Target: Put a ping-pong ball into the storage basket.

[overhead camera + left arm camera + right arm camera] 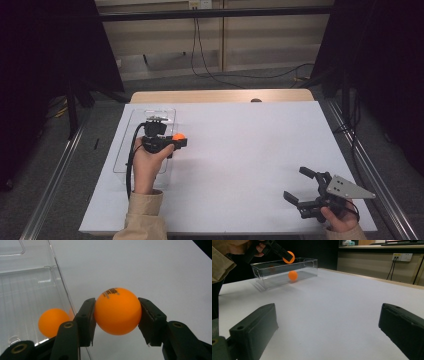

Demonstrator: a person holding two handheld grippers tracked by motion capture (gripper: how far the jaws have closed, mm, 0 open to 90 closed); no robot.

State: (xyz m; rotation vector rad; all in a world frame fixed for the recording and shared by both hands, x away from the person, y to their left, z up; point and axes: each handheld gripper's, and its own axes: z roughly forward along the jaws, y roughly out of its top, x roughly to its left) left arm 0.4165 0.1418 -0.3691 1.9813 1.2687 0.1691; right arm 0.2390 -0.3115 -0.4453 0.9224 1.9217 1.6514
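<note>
My left gripper (117, 312) is shut on an orange ping-pong ball (117, 311) with dark print on top, held in the air just beside the right wall of a clear plastic box (30, 285). A second orange ball (51, 322) lies inside that box. In the high view the left gripper (176, 140) hovers at the box's (145, 115) right edge with the held ball (179, 135). The right gripper view has the box (284, 272), the ball inside (292, 275) and the held ball (288, 257) above its rim. My right gripper (299, 184) rests open at the table's near right, nothing between its jaws.
A white sheet (240, 150) covers the table, with a wooden strip (220, 96) bare at the far edge. Black cables (210, 70) trail on the floor behind, and dark curtains (45, 50) and metal rails (55, 170) flank the table.
</note>
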